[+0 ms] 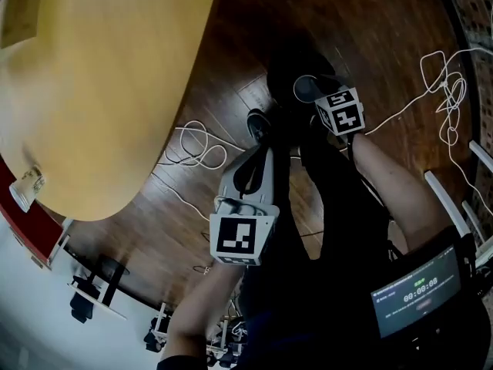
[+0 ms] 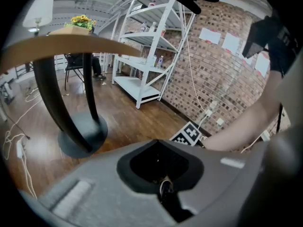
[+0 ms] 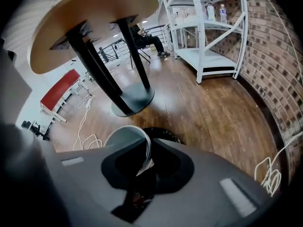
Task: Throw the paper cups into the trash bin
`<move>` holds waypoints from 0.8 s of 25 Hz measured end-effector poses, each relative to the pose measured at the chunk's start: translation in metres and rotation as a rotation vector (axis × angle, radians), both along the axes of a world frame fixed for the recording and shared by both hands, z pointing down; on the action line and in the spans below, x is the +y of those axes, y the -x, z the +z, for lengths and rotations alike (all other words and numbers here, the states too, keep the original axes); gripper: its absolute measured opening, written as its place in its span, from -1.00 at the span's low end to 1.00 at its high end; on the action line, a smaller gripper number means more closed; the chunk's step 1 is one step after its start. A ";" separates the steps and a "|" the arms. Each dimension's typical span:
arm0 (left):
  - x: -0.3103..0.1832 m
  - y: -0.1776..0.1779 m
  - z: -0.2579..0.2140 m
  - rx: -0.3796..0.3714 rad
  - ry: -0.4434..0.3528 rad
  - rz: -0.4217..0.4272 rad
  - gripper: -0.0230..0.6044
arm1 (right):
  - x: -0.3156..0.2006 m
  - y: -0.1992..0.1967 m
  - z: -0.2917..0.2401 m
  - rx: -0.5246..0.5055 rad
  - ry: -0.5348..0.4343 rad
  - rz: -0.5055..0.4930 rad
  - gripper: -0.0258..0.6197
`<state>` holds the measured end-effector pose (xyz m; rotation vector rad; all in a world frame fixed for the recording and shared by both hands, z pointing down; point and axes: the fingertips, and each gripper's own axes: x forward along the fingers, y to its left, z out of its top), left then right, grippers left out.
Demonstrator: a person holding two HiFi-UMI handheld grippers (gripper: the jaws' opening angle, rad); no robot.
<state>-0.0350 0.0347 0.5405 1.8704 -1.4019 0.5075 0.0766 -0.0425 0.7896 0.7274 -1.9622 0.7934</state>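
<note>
We pinch white paper cup (image 1: pixel 306 88) by its rim in right gripper (image 1: pixel 322 97), held above round black trash bin (image 1: pixel 289 58) on wood floor, apparently lined up for drop. Left gripper (image 1: pixel 257 126) closed, empty, hangs beside bin, leaving mouth clear.

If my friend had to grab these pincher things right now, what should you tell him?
Right gripper: shut on the rim of a paper cup, pointing down at the black trash bin on the floor just beyond it.
Left gripper: jaws together, nothing in them.
Done: the cup is at the bin, not yet dropped.
Left: open the right jaws so the cup falls in. A white thing at the table edge might be another cup; check it.
</note>
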 end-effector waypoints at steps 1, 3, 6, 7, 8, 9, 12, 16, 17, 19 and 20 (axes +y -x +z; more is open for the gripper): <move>0.000 0.002 0.004 0.011 0.006 -0.019 -0.91 | 0.001 0.004 0.016 0.002 0.007 0.006 -0.79; 0.000 0.004 0.004 0.030 0.008 -0.047 -0.91 | 0.003 0.012 0.051 0.011 0.025 0.015 -0.79; 0.004 0.011 0.004 0.015 -0.018 -0.045 -0.91 | 0.001 0.027 0.108 0.034 0.043 0.008 -0.79; 0.005 0.014 0.006 0.011 -0.022 -0.039 -0.91 | 0.000 0.031 0.125 0.041 0.048 0.001 -0.79; 0.006 0.016 0.009 0.013 -0.025 -0.035 -0.91 | -0.003 0.035 0.141 0.046 0.054 -0.004 -0.79; 0.006 0.019 0.012 0.022 -0.030 -0.036 -0.91 | -0.006 0.038 0.156 0.048 0.061 -0.008 -0.79; 0.002 0.030 0.023 0.053 -0.050 -0.052 -0.91 | -0.013 0.046 0.189 0.042 0.078 -0.008 -0.79; -0.002 0.044 0.036 0.053 -0.063 -0.065 -0.91 | -0.014 0.046 0.220 0.052 0.089 -0.006 -0.79; -0.004 0.046 0.039 0.052 -0.066 -0.069 -0.91 | -0.014 0.044 0.225 0.064 0.090 0.001 -0.79; -0.007 0.049 0.044 0.047 -0.073 -0.074 -0.91 | -0.019 0.042 0.233 0.064 0.084 0.020 -0.79; -0.008 0.050 0.045 0.045 -0.074 -0.075 -0.91 | -0.021 0.044 0.236 0.044 0.081 0.028 -0.79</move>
